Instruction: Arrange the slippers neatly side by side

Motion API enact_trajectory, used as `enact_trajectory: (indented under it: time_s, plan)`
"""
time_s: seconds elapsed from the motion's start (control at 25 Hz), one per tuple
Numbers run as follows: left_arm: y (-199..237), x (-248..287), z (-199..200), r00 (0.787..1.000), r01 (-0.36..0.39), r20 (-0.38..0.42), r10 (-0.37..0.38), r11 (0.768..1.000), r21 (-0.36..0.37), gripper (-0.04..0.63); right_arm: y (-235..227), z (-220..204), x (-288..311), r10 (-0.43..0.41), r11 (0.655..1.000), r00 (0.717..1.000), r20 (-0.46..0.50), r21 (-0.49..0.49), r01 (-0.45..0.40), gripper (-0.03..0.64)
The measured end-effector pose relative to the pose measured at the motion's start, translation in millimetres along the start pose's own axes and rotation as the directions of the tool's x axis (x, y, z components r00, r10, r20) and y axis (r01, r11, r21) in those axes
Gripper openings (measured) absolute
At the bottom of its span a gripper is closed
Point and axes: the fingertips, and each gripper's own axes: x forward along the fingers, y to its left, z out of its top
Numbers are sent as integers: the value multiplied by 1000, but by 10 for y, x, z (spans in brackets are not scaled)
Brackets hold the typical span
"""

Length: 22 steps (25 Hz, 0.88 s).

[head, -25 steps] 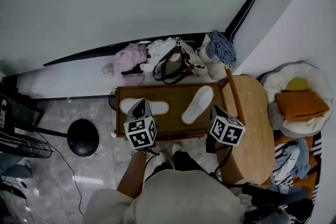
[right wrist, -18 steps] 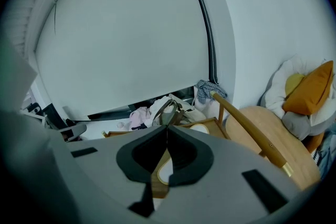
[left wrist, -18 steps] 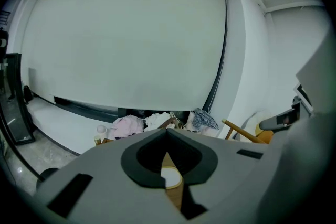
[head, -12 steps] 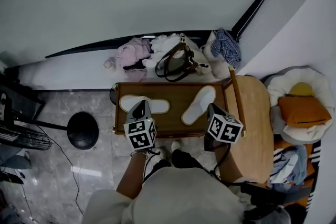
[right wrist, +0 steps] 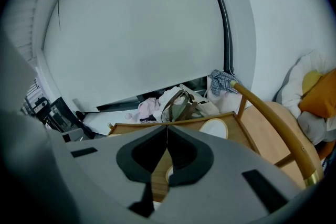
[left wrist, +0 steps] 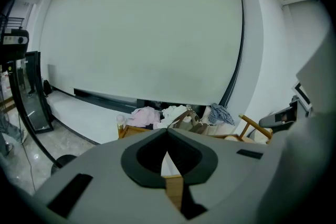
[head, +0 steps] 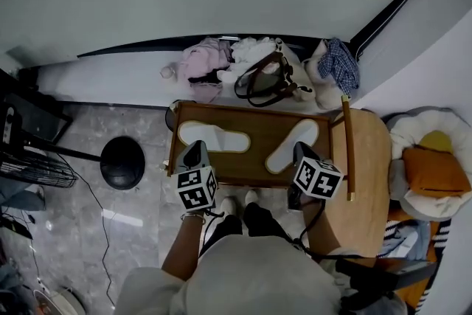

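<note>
Now: both tongs shut, nothing between them. Left tongs over 7 o'clock edge of brown wooden rimmed counter; right tongs over 5 o'clock edge. First white flat cloth slipper at 9 o'clock side, long axis 9-to-3. Second white flat cloth slipper at 3 o'clock side, long axis 7-to-1. Slippers apart, not parallel.

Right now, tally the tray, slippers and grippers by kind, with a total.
Wooden tray: 1
White slippers: 2 (crosswise slipper, angled slipper), both on it
Grippers: 2 (left gripper, right gripper), both shut, empty
Total: 5
</note>
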Motion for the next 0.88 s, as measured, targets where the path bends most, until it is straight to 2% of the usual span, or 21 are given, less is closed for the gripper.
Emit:
enact_trajectory:
  time_s: [0.24, 0.88]
  plan:
    - [3, 104, -202, 999, -2, -51, 2, 1000, 3, 17, -110, -143, 155, -18, 1000, 999, -39, 23, 19, 34]
    - [-229, 566, -585, 987, 70, -150, -64, 997, 34, 17, -502, -489, 459, -98, 991, 989, -115, 84, 108, 34]
